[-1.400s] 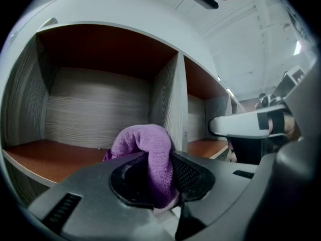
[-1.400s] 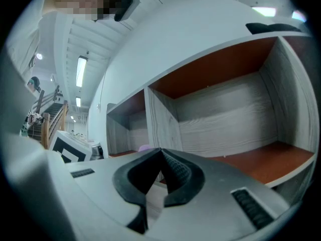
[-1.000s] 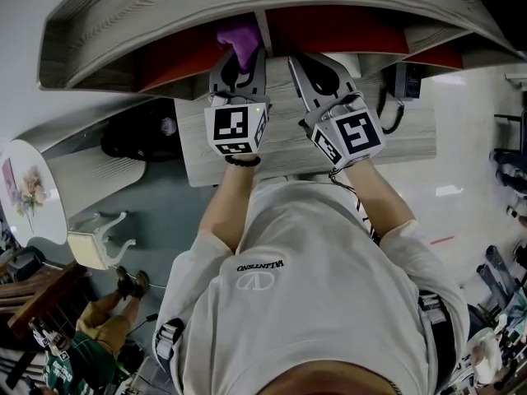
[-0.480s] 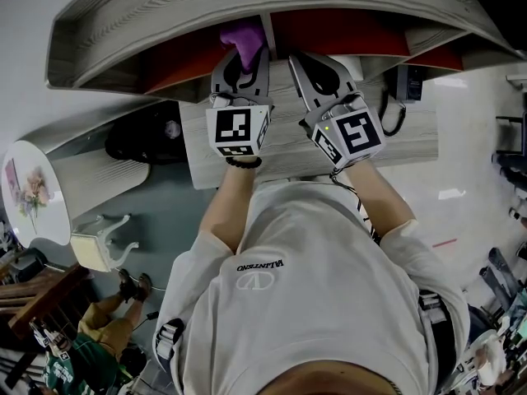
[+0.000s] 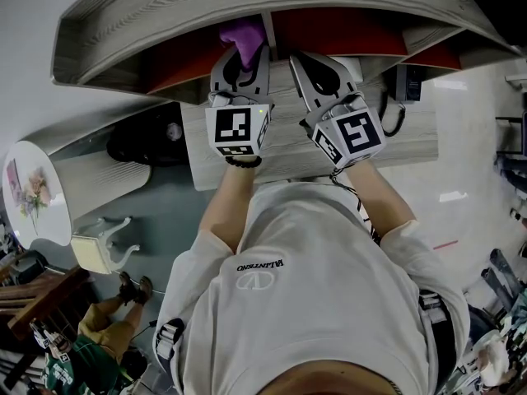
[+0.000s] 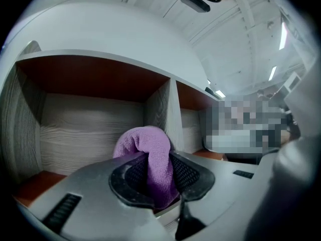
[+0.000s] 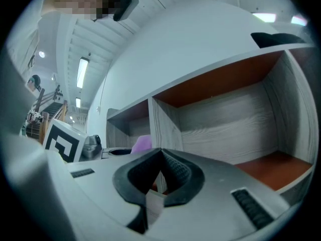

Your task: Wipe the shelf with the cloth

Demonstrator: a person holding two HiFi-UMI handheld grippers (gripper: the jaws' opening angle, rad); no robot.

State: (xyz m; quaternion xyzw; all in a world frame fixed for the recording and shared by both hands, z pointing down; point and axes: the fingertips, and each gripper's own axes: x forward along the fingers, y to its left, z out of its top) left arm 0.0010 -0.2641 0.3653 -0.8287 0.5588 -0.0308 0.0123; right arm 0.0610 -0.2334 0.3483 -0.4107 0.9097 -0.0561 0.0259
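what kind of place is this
Probably a large indoor hall or workshop: a high ribbed ceiling with strip lights, a wood-grain cubby shelf, and a round table and chair nearby.

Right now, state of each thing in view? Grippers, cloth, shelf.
Left gripper: shut on the cloth.
Cloth: purple, bunched, pinched between the left jaws, top poking out toward the shelf; contact with the shelf can't be told.
Right gripper: jaws together, nothing held, pointed at the shelf.
Shelf: open-fronted, the compartments facing the grippers show nothing inside.
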